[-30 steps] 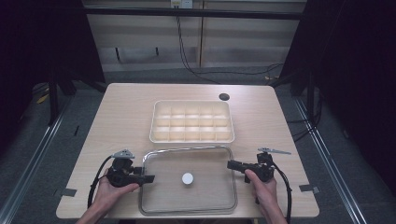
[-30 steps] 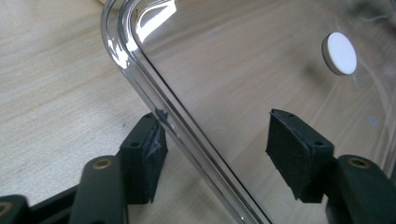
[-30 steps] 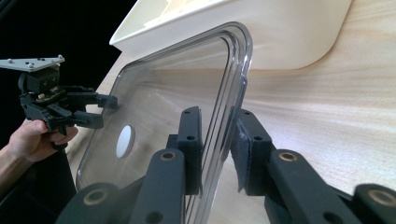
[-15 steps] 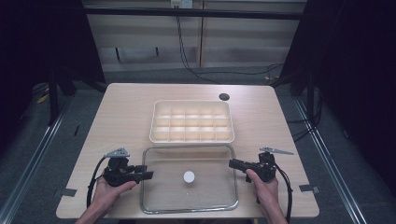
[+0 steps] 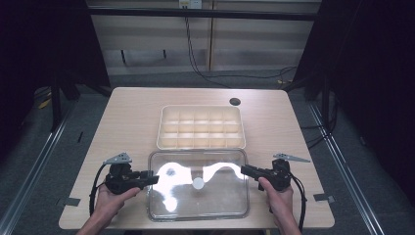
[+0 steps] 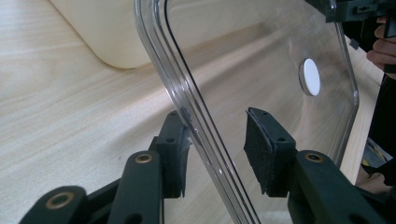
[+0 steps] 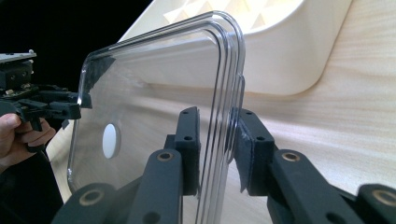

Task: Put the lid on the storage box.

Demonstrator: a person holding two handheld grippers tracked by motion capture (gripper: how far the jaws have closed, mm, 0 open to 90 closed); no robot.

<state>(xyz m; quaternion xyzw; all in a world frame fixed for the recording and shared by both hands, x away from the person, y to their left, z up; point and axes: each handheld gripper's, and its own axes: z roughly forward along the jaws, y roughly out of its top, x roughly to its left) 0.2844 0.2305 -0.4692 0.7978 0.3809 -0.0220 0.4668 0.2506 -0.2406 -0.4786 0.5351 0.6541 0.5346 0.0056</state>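
Low in the high view, a clear plastic lid (image 5: 198, 183) with a white disc (image 5: 198, 183) at its centre is held level just above the wooden table (image 5: 132, 117). At lower left, the left gripper (image 5: 152, 179) straddles the lid's edge, jaws parted, one pad touching. At lower right, the right gripper (image 5: 244, 170) is clamped on the opposite edge. Beyond, at frame centre, a cream compartment tray (image 5: 201, 127) is seen
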